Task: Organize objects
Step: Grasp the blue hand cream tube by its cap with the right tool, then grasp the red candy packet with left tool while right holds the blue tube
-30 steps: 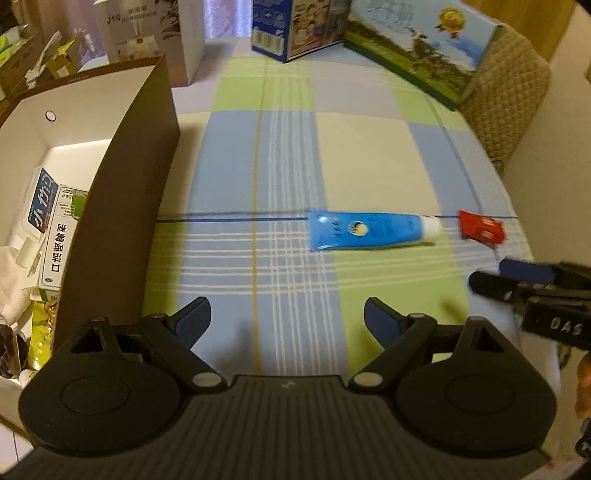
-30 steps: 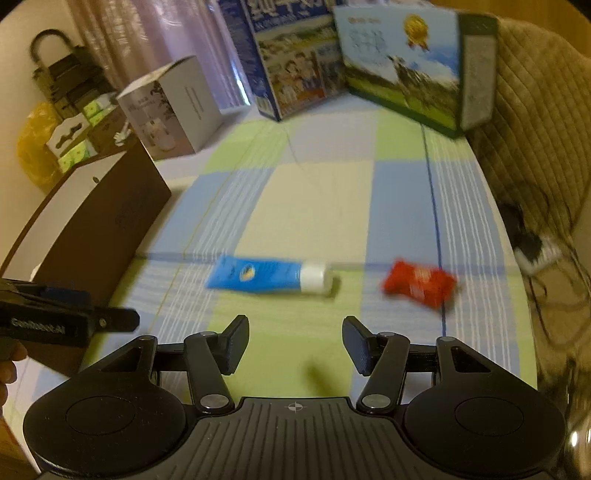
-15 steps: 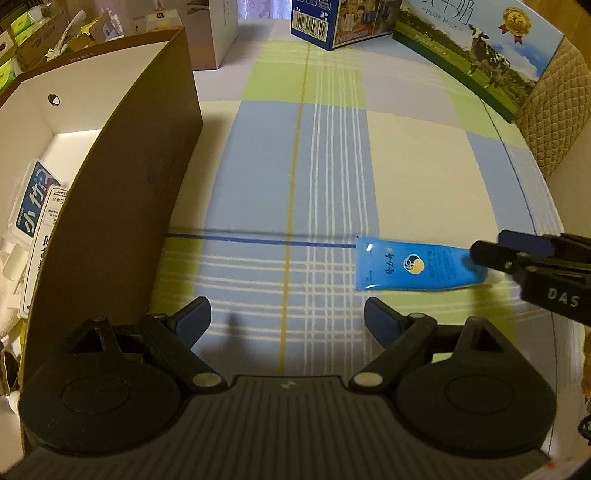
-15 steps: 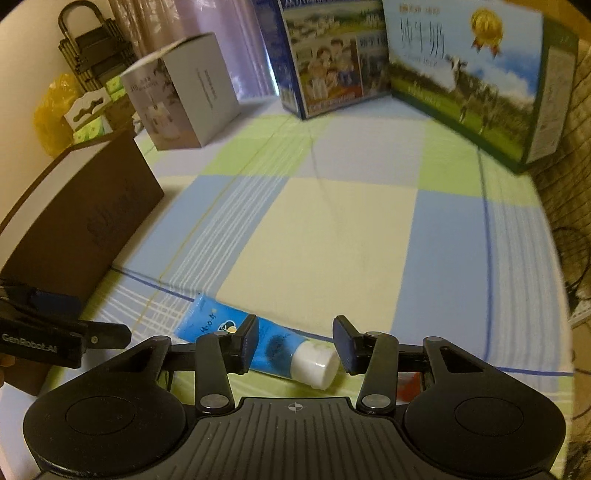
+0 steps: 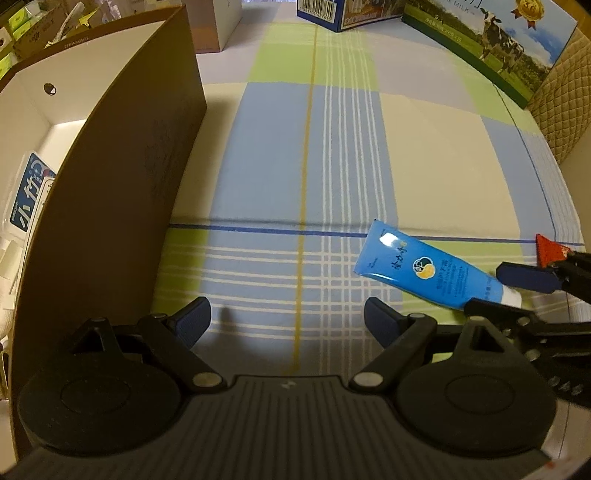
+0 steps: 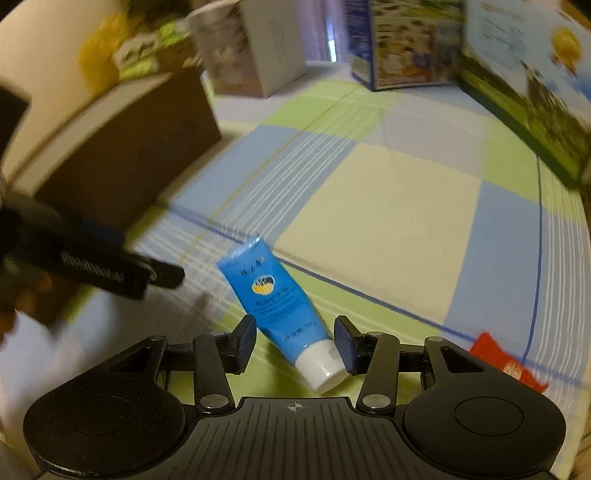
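Observation:
A blue tube with a white cap lies slanted on the checked tablecloth. My right gripper is open, its fingers on either side of the tube's cap end. The right pad touches the cap and a gap shows at the left pad. In the left wrist view the tube sits at the right, with the right gripper around its cap. A red packet lies just right of that gripper. My left gripper is wide open over bare cloth, holding nothing, close to the brown box.
The brown box is open at the top and has printed packets inside. Milk cartons and a blue carton stand along the far edge, a white box at the far left. A quilted chair back borders the right.
My right gripper has come down around the tube's cap end, its jaws slightly narrower. The tube has swung from level to slanted. My left gripper has sunk closer to the cloth.

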`<state>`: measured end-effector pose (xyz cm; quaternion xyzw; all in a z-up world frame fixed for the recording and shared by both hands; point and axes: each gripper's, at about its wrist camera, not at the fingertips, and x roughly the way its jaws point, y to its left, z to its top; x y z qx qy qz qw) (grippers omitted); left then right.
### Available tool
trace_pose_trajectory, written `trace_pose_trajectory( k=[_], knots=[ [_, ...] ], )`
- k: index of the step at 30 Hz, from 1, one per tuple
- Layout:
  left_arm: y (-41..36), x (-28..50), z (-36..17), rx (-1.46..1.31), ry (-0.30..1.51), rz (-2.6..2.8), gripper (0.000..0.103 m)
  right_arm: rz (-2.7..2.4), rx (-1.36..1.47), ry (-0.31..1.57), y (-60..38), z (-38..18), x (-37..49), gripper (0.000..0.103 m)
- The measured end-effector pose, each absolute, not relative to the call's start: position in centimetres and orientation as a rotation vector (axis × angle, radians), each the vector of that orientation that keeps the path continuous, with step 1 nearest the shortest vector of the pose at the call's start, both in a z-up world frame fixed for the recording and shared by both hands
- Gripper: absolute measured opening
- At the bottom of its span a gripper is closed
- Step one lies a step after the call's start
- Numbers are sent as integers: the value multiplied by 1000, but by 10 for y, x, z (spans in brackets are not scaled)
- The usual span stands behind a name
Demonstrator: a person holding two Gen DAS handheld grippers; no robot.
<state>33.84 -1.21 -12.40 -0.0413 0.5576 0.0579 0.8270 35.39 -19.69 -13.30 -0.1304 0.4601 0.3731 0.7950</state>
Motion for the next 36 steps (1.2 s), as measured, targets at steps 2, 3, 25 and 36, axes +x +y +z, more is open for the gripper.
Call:
trace_pose_trajectory(
  k=[2, 3, 25, 36],
  knots=[
    [-12, 337, -125, -85, 1185, 123, 88, 810, -340, 974, -188, -139, 351, 44],
    [-12, 336, -125, -82, 1185, 124, 88, 817, -357, 966, -185, -142, 351, 45],
    [-17, 306, -130, -78, 1204, 95, 88, 704, -278, 1013, -194, -146, 286, 34],
    [-17, 295, -122, -60, 1176, 90, 88, 692, -353, 937, -180, -153, 277, 35]
  ],
)
